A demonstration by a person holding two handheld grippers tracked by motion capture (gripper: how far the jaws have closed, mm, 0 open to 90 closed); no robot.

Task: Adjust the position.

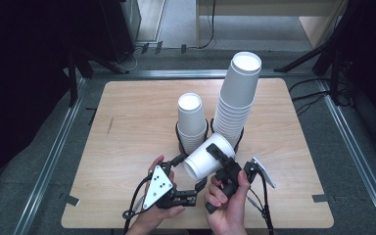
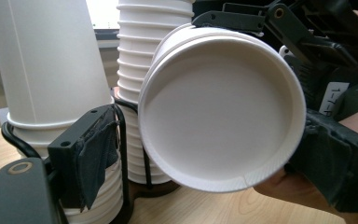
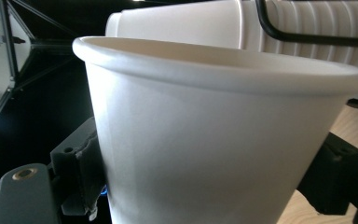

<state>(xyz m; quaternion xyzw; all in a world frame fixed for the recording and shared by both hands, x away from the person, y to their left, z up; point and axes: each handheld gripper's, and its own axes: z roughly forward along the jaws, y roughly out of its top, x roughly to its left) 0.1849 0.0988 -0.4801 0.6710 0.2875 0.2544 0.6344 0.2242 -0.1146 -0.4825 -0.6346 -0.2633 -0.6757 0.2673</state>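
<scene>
A single white paper cup [image 1: 208, 157] lies on its side above the table's front middle, with its open mouth toward the left gripper. My right gripper [image 1: 217, 156] is shut on the cup's wall; in the right gripper view its black jaws press the cup [image 3: 205, 140] from both sides. My left gripper [image 1: 191, 171] stands open at the cup's mouth, and in the left gripper view its left pad [image 2: 91, 154] is a little apart from the cup's rim [image 2: 142, 112]. Behind stand a short cup stack [image 1: 191, 122] and a tall cup stack [image 1: 236, 98].
Both stacks sit in black wire holders [image 1: 178, 133] at the middle of the wooden table [image 1: 127, 122]. Metal rails [image 1: 58, 147] run along the table's sides, and dark stands and cables lie on the floor beyond them.
</scene>
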